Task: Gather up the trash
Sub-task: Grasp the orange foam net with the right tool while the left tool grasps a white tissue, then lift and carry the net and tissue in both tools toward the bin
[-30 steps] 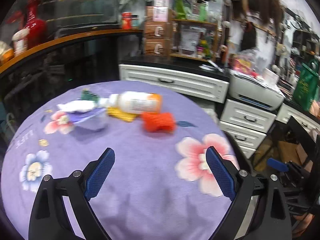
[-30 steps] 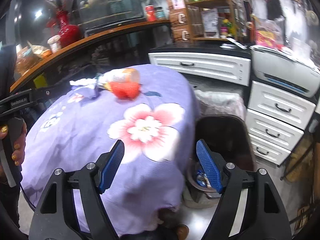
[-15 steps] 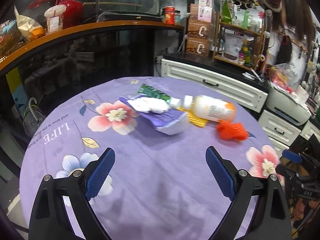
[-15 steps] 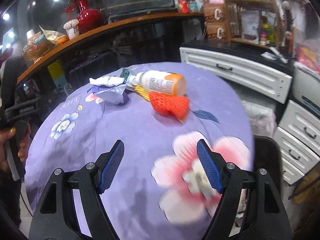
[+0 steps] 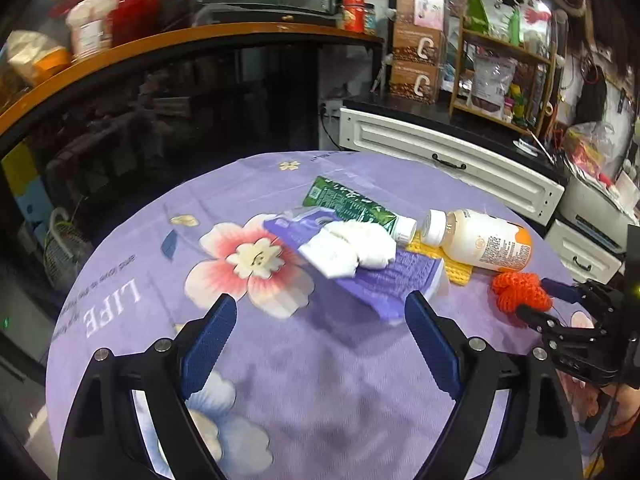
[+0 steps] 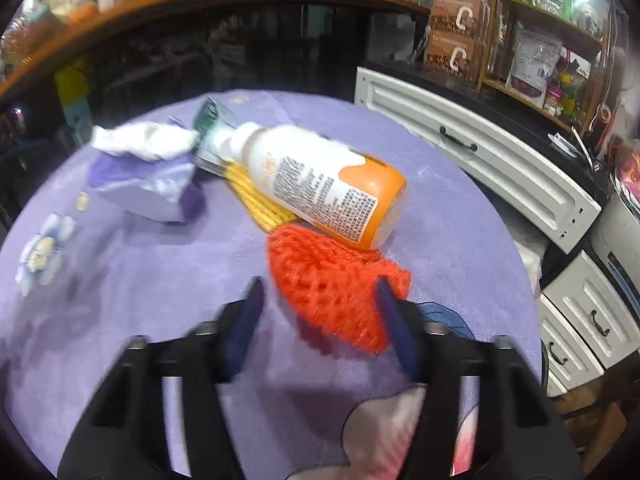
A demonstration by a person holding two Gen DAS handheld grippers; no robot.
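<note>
Trash nearest you: orange mesh (image 6: 332, 284), soft & light, snaggy. Right gripper (image 6: 320, 320) jaws wide, straddling it; pinch its bunched middle. Left gripper (image 5: 320, 344) jaws wide, empty.

A round table with a purple flower cloth and some trash on it

The table (image 5: 132, 288) holds a small pile. The white bottle (image 5: 478, 245) with an orange bottom lies on its side. A yellow mesh (image 5: 452, 266) sticks out from under the bottle. An orange net (image 5: 520, 292) lies just beside the bottle. A purple packet (image 5: 384, 280) lies near the bottle, with a green tube (image 5: 352, 206) behind it.
</note>
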